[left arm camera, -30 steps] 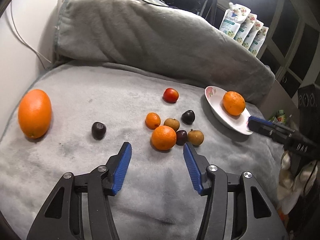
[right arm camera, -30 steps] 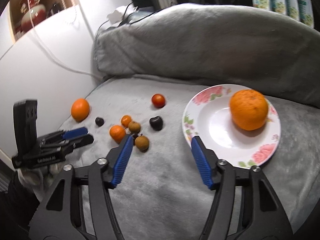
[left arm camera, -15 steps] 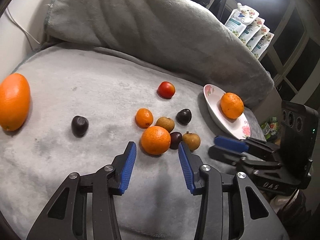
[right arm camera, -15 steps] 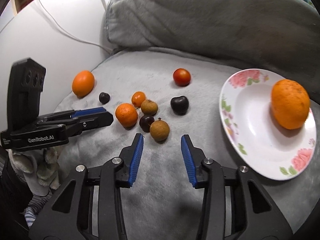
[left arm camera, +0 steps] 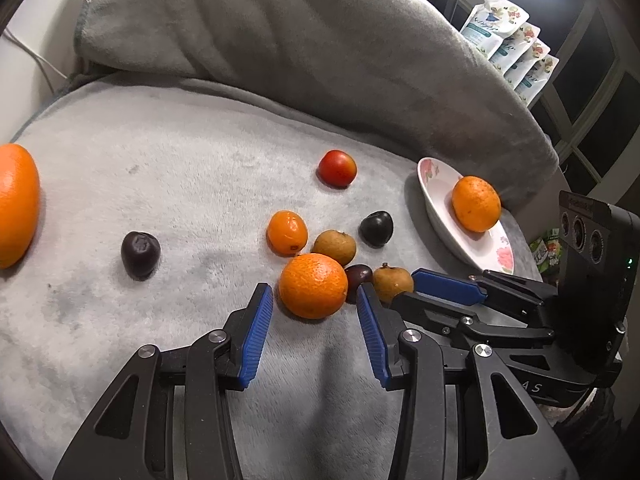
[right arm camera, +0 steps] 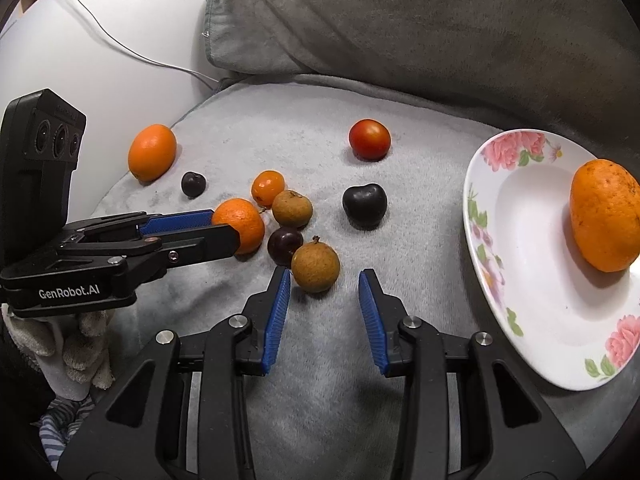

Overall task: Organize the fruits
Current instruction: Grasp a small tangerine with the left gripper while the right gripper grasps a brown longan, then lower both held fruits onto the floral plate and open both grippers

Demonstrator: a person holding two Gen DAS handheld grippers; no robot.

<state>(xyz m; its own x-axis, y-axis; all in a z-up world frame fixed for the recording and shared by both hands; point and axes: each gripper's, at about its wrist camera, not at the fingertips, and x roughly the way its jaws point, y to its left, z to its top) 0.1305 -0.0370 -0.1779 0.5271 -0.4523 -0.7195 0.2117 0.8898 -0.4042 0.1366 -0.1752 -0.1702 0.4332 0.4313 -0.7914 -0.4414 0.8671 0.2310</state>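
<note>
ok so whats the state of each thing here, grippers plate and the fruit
left gripper: open, around the middle orange, pads not pressing
right gripper: open, just short of the nearest brown fruit
middle orange: on the blanket, loose
nearest brown fruit: on the blanket, free
plate: tilted, one orange in it
red fruit: on the blanket, apart from the cluster
big orange: off alone near the blanket edge

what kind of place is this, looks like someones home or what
Probably a home room, set up for recording: fruit lies on a grey fleece blanket draped over what may be a couch, with a floral plate on it, and refill pouches behind.
</note>
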